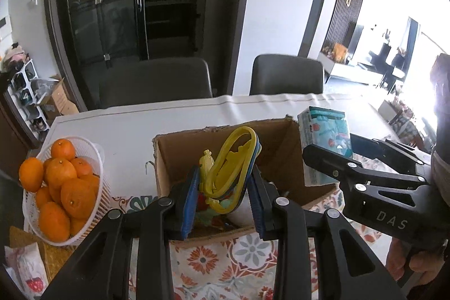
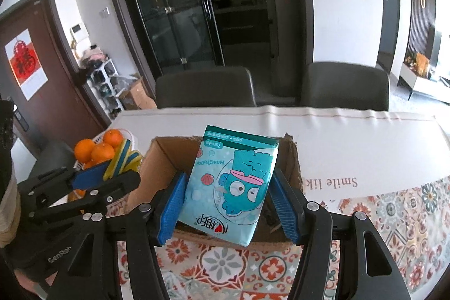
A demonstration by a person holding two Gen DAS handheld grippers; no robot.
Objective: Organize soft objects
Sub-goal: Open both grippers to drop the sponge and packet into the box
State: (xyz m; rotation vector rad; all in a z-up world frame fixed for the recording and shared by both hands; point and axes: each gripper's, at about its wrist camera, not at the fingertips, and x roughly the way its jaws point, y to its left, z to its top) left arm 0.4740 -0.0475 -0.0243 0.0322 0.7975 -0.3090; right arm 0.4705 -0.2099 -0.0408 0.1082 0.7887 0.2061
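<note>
I hold two soft things over the open cardboard box [image 1: 180,153] on the bench [image 2: 351,142], so the step in hand looks like dropping both in cleanly. My left hand-held gripper [image 1: 223,198] pinches the yellow-and-blue foam slippers [image 1: 236,156] between its blue pads, above the toys already lying in the box; my right hand-held gripper [image 2: 229,204] clamps the teal tissue pack [image 2: 233,182] by its two long sides, upright over the box's near wall. To do this well I want each load fully inside the rim before I let go (the pack's lower corner hangs right over the near edge, so it could catch there). I'd release one side at a time, keeping the two grippers apart, and stay clear of the basket of oranges [image 1: 64,187] just beside the box.
</note>
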